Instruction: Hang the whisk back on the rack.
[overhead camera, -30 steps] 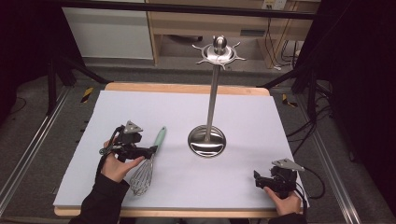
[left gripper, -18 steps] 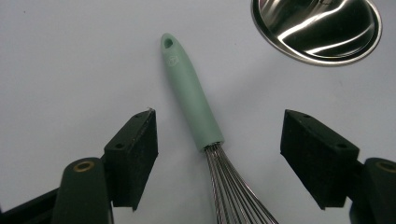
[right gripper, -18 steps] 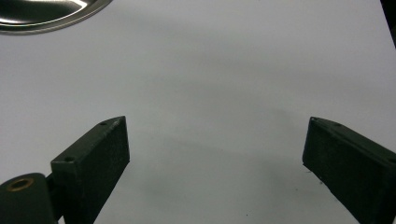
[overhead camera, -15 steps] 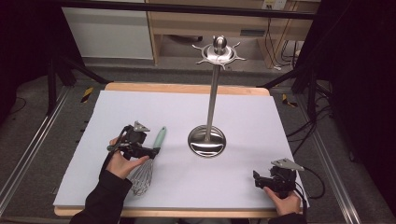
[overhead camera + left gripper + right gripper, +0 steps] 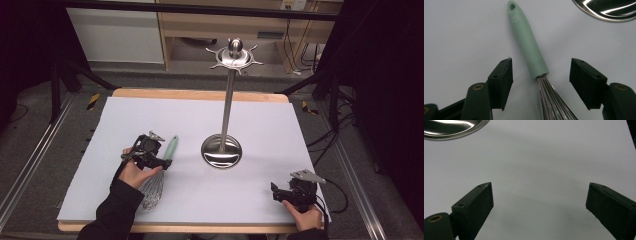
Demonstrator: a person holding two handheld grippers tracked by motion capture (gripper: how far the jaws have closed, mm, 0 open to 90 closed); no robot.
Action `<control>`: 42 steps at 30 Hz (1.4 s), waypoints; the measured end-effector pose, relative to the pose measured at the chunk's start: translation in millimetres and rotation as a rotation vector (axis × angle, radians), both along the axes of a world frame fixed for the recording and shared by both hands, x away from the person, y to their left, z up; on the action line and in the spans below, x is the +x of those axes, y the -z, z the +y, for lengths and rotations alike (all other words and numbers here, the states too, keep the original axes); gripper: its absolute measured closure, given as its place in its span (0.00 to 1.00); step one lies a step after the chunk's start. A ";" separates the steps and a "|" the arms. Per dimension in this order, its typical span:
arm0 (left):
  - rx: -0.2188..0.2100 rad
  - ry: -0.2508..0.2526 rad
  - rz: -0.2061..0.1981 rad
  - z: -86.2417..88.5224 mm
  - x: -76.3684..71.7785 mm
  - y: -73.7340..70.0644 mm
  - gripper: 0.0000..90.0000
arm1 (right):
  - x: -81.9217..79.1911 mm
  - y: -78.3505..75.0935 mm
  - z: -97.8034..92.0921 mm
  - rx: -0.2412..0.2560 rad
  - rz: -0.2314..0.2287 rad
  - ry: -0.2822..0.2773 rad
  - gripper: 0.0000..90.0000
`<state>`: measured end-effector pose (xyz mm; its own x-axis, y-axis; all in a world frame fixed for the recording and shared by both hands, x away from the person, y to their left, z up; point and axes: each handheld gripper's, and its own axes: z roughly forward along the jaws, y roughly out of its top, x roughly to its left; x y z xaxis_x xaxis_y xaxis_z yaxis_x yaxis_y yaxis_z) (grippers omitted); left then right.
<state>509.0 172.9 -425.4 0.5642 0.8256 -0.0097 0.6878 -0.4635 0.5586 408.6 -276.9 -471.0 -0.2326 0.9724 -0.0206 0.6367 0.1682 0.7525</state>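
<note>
Your left tool [image 5: 541, 75] stands wide open astride a whisk [image 5: 530, 50], gripping nothing; its view shows the mint handle's hanging hole at the upper centre. The high view adds the whisk's [image 5: 159, 170] wire head at lower left of the frame, on the pale surface [image 5: 165, 120]. Its long axis runs from lower left to upper right, handle pointing toward the steel stand [image 5: 222, 150]. Your right tool [image 5: 539, 205] hangs open and empty at the lower right.

Dim workroom, table lit from above.

Wooden table [image 5: 200, 94] under a pale sheet [image 5: 165, 115]. Grey floor [image 5: 45, 165] with metal rails [image 5: 30, 165] and loose cables [image 5: 345, 145]. Behind: white cabinet [image 5: 117, 35], wooden shelving [image 5: 215, 30], black curtains [image 5: 390, 75].
</note>
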 end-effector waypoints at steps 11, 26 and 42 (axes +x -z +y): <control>0.019 0.004 0.055 -1.2 6.8 11.3 0.47 | -0.1 -1.0 -0.2 0.003 0.001 -0.011 0.09; 0.031 -0.017 0.100 -4.3 14.2 24.7 0.59 | 0.4 -1.2 0.3 -0.012 -0.010 -0.028 0.09; 0.008 -0.082 0.130 -3.6 17.7 26.8 0.73 | 0.1 -1.7 2.0 -0.016 -0.018 -0.047 0.08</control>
<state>526.6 169.3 -452.3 0.4890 0.8693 -0.0720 0.7902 -0.4065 0.4587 408.7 -274.9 -469.3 -0.2778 0.9598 -0.0409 0.6139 0.2101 0.7609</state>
